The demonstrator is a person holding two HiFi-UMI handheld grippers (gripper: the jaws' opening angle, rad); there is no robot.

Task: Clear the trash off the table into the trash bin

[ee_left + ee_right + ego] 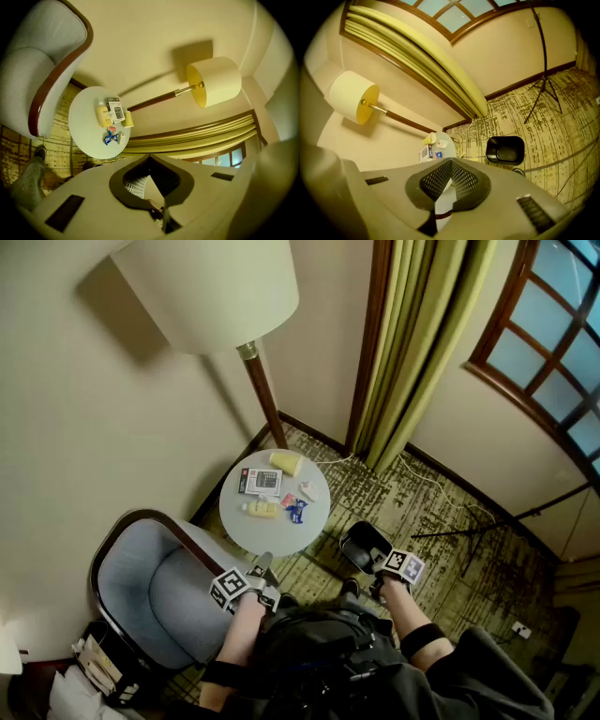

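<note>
A small round white table carries a tipped yellow paper cup, a black-and-white calculator-like box, a pale yellow bottle, a blue wrapper and a small white packet. A black trash bin stands on the floor just right of the table. My left gripper hovers at the table's near edge, shut and holding nothing. My right gripper is beside the bin, also shut and empty. The left gripper view shows the table well ahead of the jaws.
A grey armchair with a dark wooden rim stands left of the table. A floor lamp rises behind the table by the wall. Green curtains hang at the back, and a tripod stand and cables lie on the patterned carpet to the right.
</note>
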